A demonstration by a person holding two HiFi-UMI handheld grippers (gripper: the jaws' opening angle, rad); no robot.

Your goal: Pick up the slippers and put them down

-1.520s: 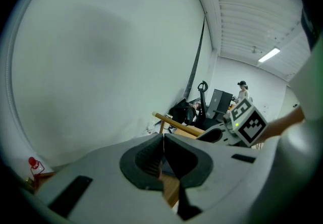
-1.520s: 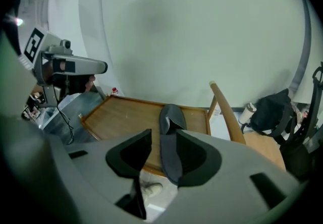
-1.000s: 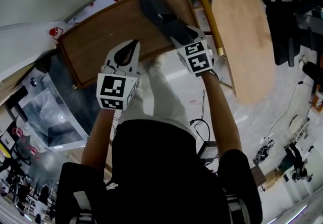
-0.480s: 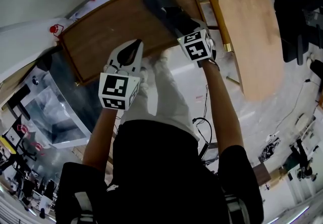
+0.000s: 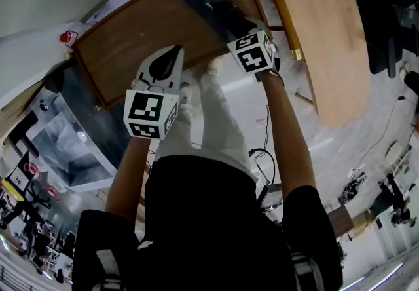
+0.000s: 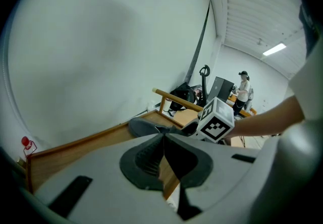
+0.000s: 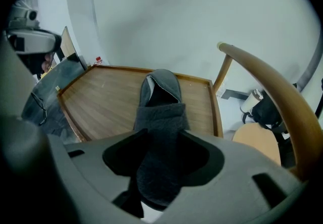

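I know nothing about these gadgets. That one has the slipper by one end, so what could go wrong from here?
The right gripper's jaws have just been closing on only the near end of the soft slipper. Once lifted, the rest may sag or slide out. The table's raised rim runs close by and could catch the slipper. The chair's curved wooden rail is near on the right, so a swing that way might knock it.
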